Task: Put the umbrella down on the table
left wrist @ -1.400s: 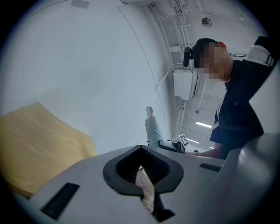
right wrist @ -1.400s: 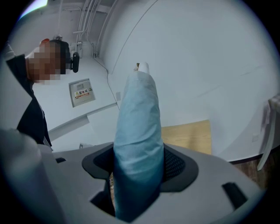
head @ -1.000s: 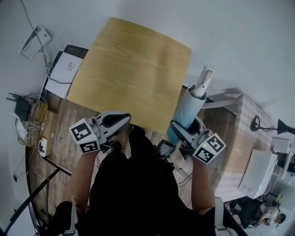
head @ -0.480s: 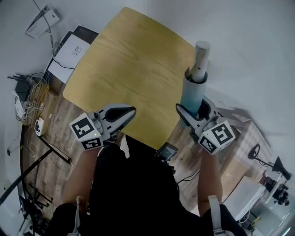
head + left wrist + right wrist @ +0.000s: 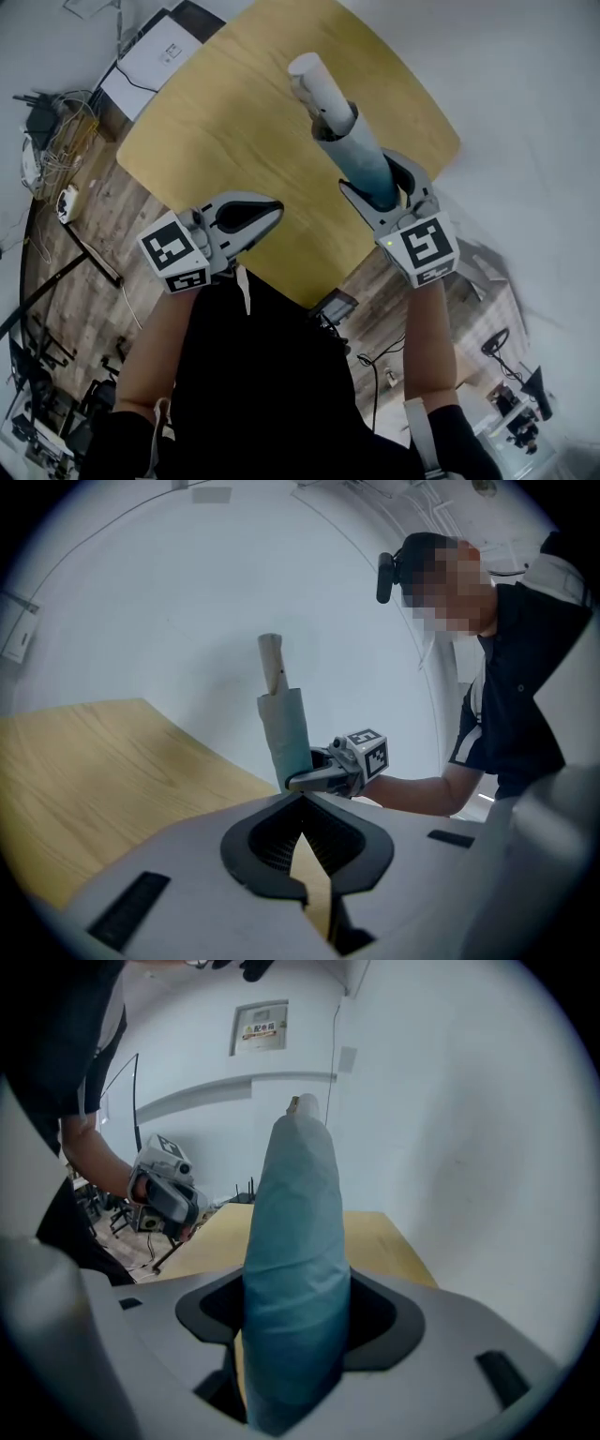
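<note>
The folded umbrella [image 5: 361, 157], in a light blue sleeve with a white handle [image 5: 312, 82], is held above the wooden table [image 5: 225, 122], its handle end slanting up and away from me. My right gripper [image 5: 372, 180] is shut on the sleeve's lower part; in the right gripper view the umbrella [image 5: 295, 1260] fills the space between the jaws [image 5: 295, 1340]. My left gripper [image 5: 272, 211] is shut with nothing in it, over the table's near edge. From the left gripper view [image 5: 302, 808], the umbrella [image 5: 286, 733] stands upright in the right gripper [image 5: 314, 772].
On the floor to the left of the table are a white box-like device [image 5: 155, 61], tangled cables with a power strip [image 5: 52, 159] and a dark stand's legs [image 5: 66, 272]. A small dark screen device [image 5: 333, 307] sits just below the table's near edge. White walls lie beyond the table.
The right gripper has carried the umbrella from beside the table's right edge to over the tabletop, handle now slanting left. The left gripper has kept its place and stayed shut.
</note>
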### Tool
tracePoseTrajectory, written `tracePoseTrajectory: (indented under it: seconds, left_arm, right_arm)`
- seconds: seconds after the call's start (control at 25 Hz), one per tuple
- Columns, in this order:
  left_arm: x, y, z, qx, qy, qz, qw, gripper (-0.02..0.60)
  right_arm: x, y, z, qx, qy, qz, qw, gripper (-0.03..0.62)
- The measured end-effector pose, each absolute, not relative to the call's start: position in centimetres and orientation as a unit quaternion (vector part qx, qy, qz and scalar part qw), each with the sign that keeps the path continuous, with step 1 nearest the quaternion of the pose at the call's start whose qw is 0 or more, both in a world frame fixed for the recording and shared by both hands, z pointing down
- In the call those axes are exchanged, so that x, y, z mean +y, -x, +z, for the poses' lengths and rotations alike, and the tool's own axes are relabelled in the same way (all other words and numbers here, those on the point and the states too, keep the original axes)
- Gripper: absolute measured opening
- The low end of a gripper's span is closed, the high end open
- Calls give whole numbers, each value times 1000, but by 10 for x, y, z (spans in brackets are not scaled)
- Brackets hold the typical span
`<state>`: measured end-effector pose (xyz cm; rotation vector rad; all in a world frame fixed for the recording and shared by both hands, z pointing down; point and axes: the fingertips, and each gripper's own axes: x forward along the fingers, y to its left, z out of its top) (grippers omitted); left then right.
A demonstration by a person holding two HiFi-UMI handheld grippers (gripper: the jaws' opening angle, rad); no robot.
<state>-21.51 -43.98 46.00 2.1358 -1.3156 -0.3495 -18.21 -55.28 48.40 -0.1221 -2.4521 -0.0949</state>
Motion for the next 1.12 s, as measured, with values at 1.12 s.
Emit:
tracePoseTrajectory:
  seconds: [1.12]
  left_arm:
    - [-411,227,504,-551,-759,-138,319,12]
  right_arm:
    - [-524,233,623,-829,202,-169,492,298]
